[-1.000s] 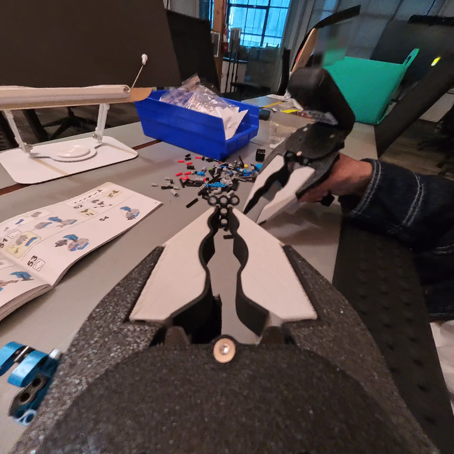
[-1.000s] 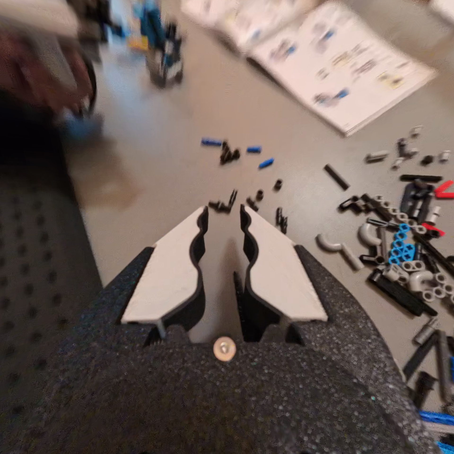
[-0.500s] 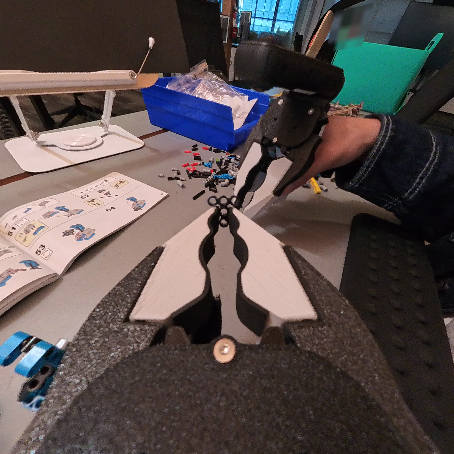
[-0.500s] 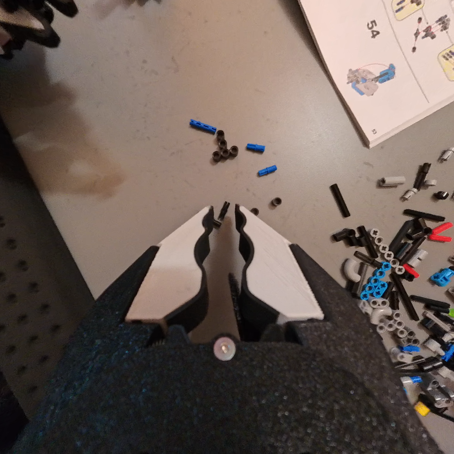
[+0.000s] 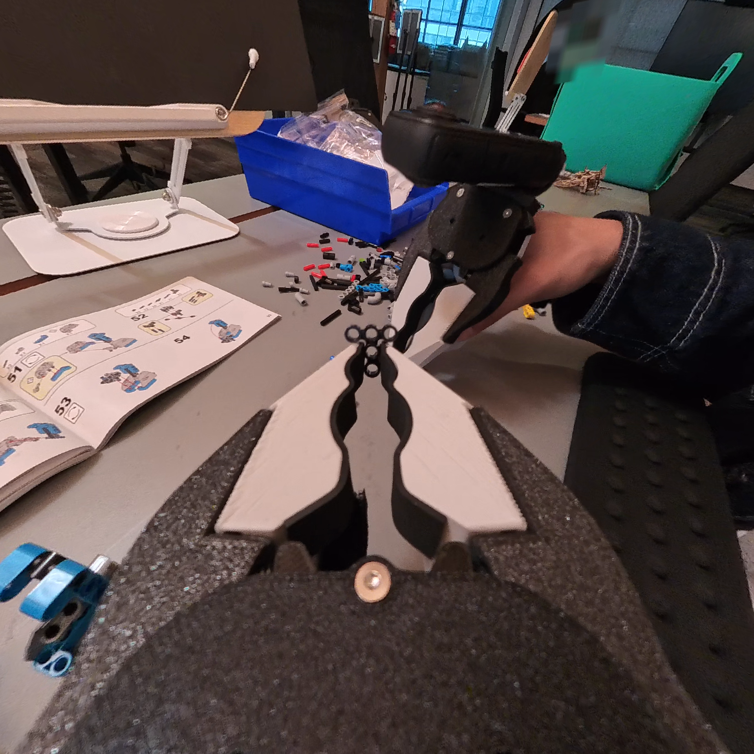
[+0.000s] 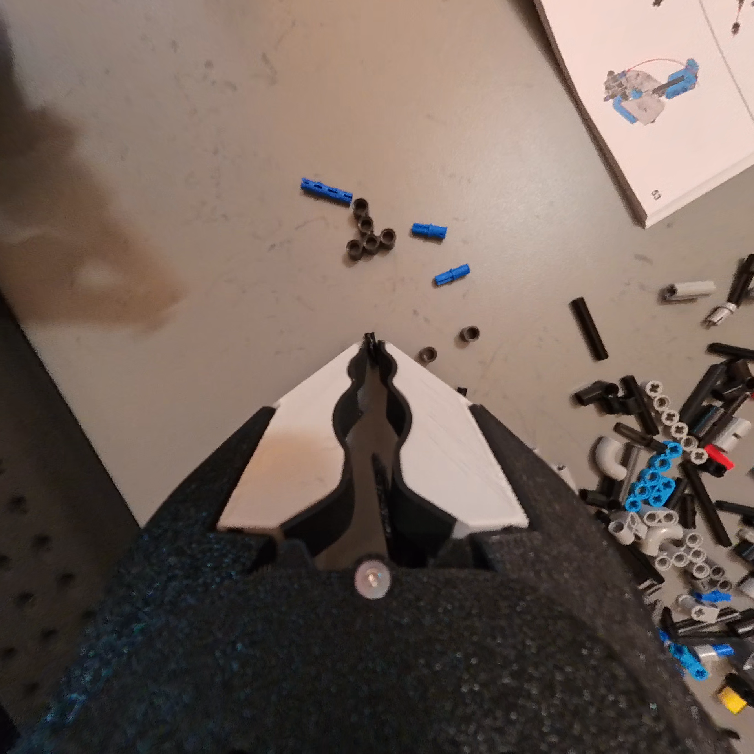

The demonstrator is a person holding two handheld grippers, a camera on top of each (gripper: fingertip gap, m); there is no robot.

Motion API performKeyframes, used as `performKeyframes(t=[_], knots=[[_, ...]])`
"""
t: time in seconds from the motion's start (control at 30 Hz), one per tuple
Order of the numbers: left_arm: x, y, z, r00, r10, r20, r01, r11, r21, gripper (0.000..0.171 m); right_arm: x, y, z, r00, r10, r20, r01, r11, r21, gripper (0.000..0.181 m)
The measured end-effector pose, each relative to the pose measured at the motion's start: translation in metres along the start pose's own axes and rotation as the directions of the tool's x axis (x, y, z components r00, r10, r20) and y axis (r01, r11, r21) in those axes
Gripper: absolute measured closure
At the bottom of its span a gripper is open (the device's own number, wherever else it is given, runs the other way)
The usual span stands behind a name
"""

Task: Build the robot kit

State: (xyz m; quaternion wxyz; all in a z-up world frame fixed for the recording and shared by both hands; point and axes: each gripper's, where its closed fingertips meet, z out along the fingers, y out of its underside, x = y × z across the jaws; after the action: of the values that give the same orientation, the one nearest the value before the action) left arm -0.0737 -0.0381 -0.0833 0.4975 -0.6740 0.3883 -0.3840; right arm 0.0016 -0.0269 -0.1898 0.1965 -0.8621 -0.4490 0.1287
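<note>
Between the white fingers of the right gripper (image 6: pixel 371 347), open half a second ago, a small black plastic pin (image 6: pixel 370 339) is now pinched, just above the grey tabletop (image 6: pixel 204 122). Just beyond the pin lies a dark T-shaped holed beam (image 6: pixel 369 232) among three blue pins. The left gripper (image 5: pixel 371 359) still clamps a black T-shaped holed beam (image 5: pixel 370 338), held near the pin.
</note>
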Motion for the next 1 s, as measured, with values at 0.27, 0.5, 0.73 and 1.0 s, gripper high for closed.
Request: performKeyframes(t=[0.27,0.5,0.73,1.0], knots=[[-0.005,0.0,-0.001,0.999,-0.04,0.006,0.04,0.999,0.007,0.165,-0.048,-0.1,-0.068,0.925,-0.004,0.38,-0.257,0.731,0.633,0.177],[-0.011,-0.007,-0.005,0.998,-0.041,0.041,0.039,0.998,0.044,0.165,-0.06,-0.11,-0.067,0.864,0.0,0.504,-0.391,0.63,0.671,0.177],[-0.008,-0.004,-0.003,0.999,-0.015,0.038,0.014,1.0,0.025,0.165,-0.061,-0.108,-0.064,0.861,0.002,0.508,-0.392,0.638,0.662,0.177],[0.001,0.012,0.002,0.999,0.042,-0.022,-0.043,0.997,-0.068,0.165,-0.064,-0.094,-0.054,0.903,-0.056,0.427,-0.265,0.709,0.654,0.176]])
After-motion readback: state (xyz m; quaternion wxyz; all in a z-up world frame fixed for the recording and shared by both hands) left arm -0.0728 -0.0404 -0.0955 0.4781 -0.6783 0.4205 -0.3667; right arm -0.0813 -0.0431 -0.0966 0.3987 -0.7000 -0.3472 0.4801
